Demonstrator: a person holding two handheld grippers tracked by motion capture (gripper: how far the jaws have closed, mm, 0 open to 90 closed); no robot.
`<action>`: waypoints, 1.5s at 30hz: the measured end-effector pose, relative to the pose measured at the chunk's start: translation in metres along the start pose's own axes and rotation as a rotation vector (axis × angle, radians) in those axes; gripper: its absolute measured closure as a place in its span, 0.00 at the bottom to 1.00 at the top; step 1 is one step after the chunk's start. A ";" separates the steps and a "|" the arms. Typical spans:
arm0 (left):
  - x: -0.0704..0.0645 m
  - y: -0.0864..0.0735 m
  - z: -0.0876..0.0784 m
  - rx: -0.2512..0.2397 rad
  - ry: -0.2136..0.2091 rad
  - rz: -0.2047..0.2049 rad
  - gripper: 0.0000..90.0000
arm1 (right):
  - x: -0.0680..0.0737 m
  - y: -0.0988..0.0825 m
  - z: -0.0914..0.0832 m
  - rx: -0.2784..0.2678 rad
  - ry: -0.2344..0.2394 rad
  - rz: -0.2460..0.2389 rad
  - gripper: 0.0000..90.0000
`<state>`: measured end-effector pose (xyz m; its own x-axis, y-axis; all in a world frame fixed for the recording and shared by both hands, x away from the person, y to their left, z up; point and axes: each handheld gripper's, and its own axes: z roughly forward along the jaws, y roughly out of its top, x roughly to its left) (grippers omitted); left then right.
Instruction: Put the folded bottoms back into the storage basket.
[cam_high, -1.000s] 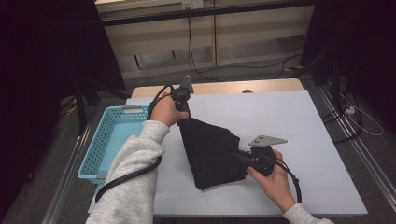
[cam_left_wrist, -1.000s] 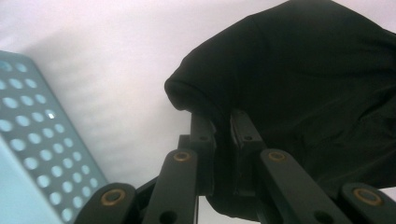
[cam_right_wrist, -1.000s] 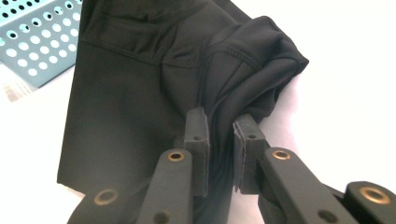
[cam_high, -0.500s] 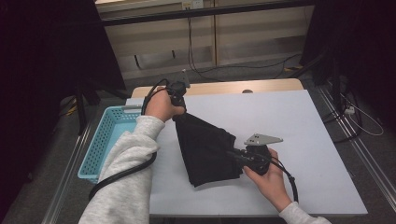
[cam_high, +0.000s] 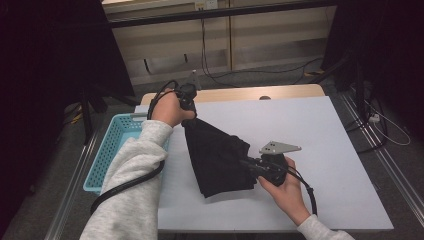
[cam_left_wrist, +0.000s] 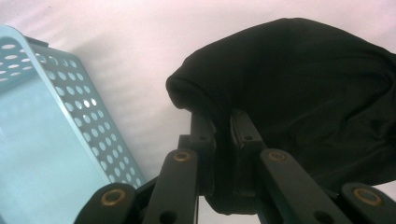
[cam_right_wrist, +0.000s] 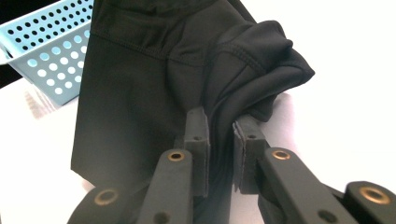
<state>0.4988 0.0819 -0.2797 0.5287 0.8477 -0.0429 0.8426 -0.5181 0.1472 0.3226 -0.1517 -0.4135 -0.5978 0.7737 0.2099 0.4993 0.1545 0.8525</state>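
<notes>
I have the black garment (cam_high: 217, 157) stretched over the white table (cam_high: 330, 140), one end lifted by my left claw (cam_left_wrist: 223, 140), the other pinned low by my right claw (cam_right_wrist: 220, 135); both are clenched on its fabric. I judge this a mid-fold lift; next I must carry the raised end across. A blue basket (cam_high: 107, 150) sits at the table's left edge, cables on the floor beyond.

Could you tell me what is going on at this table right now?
A person is handling a black garment with a gripper in each hand. The left gripper pinches one corner and holds it raised near the blue basket, while the right gripper is clamped on a bunched edge low over the white table. The cloth hangs stretched between them, its lower part resting on the table.
</notes>
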 end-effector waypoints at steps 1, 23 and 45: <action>0.000 0.000 -0.001 0.001 0.002 -0.001 0.91 | 0.000 0.000 0.000 -0.003 0.000 0.000 0.88; 0.012 -0.006 -0.023 -0.027 0.008 -0.023 0.91 | 0.009 0.013 0.007 -0.028 0.025 -0.023 0.88; 0.020 -0.008 -0.043 -0.026 0.024 -0.042 0.91 | 0.017 0.025 0.010 -0.067 0.031 -0.049 0.88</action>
<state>0.4981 0.1080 -0.2390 0.4903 0.8712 -0.0258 0.8607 -0.4794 0.1716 0.3313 -0.1288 -0.3938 -0.6398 0.7468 0.1813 0.4268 0.1492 0.8919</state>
